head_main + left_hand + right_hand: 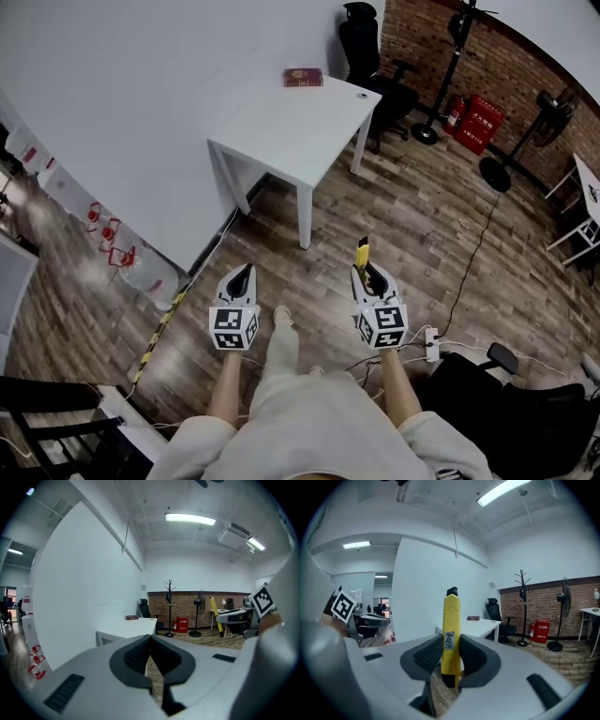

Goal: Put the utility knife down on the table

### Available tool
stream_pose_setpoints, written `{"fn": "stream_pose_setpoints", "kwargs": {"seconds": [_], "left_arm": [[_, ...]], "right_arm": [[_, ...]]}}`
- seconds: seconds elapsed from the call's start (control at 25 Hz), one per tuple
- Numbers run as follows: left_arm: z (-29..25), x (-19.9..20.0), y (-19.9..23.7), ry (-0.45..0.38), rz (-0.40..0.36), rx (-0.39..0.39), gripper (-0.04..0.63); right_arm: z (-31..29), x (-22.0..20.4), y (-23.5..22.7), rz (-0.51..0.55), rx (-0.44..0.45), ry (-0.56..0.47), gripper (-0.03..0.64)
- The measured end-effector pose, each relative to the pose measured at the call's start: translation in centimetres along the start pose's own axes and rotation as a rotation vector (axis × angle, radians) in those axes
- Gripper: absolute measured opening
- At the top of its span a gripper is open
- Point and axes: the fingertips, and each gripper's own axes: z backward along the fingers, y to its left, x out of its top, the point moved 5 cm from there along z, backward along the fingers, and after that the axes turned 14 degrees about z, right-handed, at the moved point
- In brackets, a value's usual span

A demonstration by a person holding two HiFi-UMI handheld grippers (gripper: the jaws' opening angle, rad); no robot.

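Your right gripper [367, 273] clenches the yellow utility knife [451, 630] upright; your left gripper [243, 272] is closed, empty. Reach the white table [281, 141] first, lay the knife flat, then release.

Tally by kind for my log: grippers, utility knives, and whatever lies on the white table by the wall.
Grippers: 2, left gripper, right gripper
Utility knife: 1
Dark red book: 1
Small dark item: 1
Total: 5
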Motion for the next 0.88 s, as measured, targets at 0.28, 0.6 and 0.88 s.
{"fn": "stream_pose_setpoints", "kwargs": {"seconds": [0.28, 0.6, 0.88], "left_arm": [[-7.5, 1.5, 2.2, 0.008, 0.011, -0.04, 0.006], [-18.3, 5.7, 8.0, 0.019, 0.037, -0.086, 0.006], [-27.4, 10.0, 12.7, 0.014, 0.049, -0.138, 0.006]], "right_arm": [[-6.5, 0.5, -2.4, 0.015, -0.014, 0.021, 0.109], [-17.6, 3.1, -5.1, 0.019, -0.042, 0.052, 0.109], [-26.8, 6.3, -7.3, 0.039, -0.077, 0.063, 0.109]]}}
